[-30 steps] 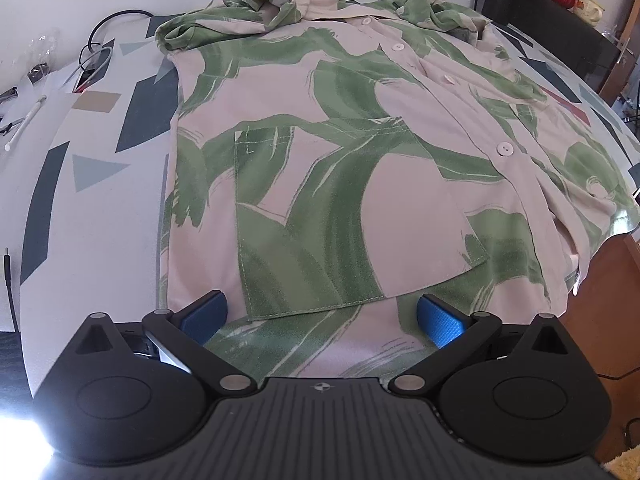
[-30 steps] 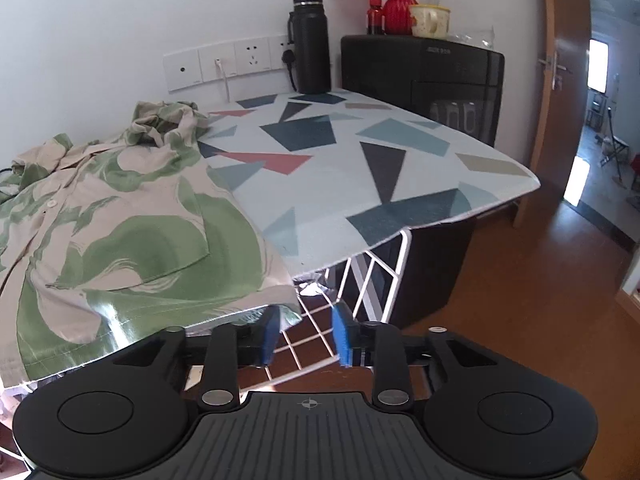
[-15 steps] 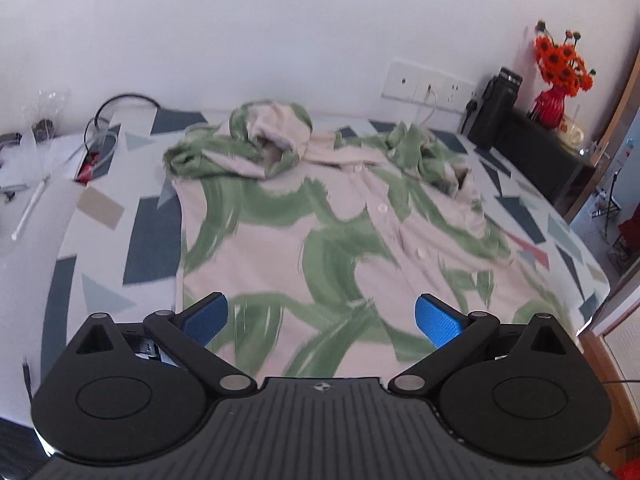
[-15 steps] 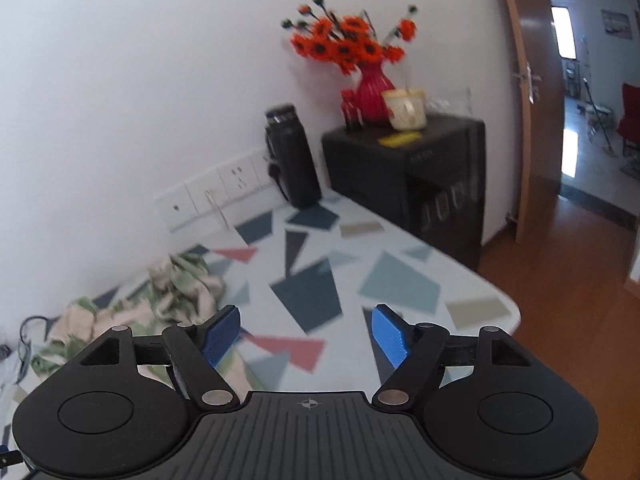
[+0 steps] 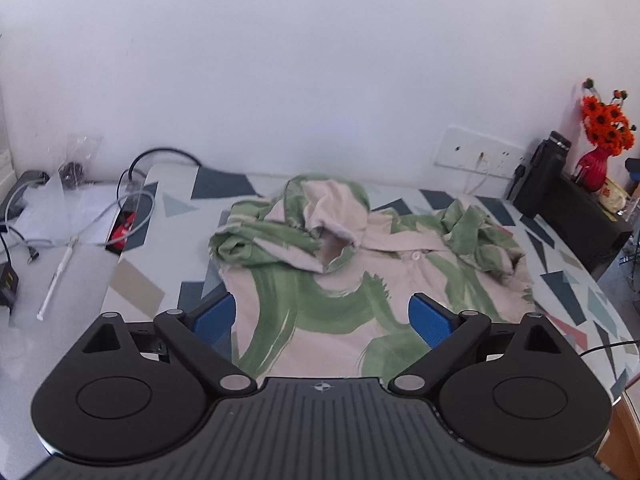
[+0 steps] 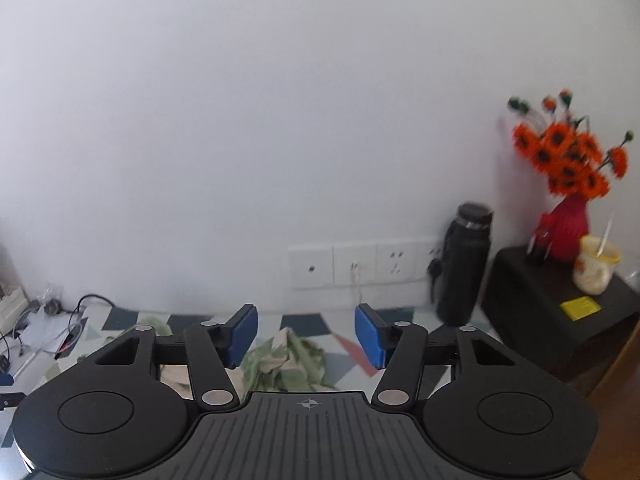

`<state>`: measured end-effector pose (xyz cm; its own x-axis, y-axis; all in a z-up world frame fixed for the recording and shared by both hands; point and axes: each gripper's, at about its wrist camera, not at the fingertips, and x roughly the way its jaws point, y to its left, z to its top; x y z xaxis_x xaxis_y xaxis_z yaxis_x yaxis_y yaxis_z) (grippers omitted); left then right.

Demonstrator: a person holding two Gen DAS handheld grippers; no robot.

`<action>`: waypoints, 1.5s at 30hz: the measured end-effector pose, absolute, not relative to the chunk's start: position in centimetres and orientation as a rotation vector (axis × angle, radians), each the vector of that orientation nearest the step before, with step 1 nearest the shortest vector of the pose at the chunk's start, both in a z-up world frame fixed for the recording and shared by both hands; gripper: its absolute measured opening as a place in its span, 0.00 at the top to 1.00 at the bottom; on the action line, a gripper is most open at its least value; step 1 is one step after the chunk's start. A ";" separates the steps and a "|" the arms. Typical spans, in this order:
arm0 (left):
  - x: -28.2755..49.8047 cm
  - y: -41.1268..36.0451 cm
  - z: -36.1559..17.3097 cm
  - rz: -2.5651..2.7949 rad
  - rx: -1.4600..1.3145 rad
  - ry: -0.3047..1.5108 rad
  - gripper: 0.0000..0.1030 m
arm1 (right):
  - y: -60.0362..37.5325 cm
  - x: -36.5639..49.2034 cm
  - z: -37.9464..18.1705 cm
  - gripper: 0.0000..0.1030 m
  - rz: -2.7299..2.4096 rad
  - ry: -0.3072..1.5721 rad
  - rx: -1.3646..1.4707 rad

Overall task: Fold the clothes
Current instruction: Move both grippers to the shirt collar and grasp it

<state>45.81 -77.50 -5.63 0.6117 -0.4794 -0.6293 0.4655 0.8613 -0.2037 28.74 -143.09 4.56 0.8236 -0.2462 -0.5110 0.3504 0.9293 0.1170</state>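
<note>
Two grippers, both spread wide and holding nothing, so honestly nothing's committed yet; the left gripper [image 5: 321,319] hovers above the near part of the shirt [image 5: 340,280] and the right gripper [image 6: 306,336] sits up high, looking mostly at the wall with just the bunched sleeve [image 6: 286,360] below it. Shirt's lying button-side up on the patterned table [image 5: 132,288], collar [image 5: 336,220] toward the wall and hem toward the camera, so its long axis runs near-to-far. My worry is those two crumpled sleeves up top: fold over them as they are and you probably bake in a lumpy mess. Also the right side lies close to the table edge, so a careless tug might drag the fabric off
</note>
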 end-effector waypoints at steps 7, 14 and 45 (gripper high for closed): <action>50.1 -81.6 -11.1 -0.444 -0.018 0.886 0.07 | -148.5 41.3 -10.8 0.58 -0.206 0.817 0.237; 52.4 -86.3 -15.6 -0.294 0.100 0.963 0.03 | -149.7 45.1 -18.0 0.91 -0.165 0.888 0.185; 60.7 -93.6 -13.3 -0.407 0.173 0.826 0.01 | -146.3 45.5 -14.8 0.19 -0.236 0.787 0.251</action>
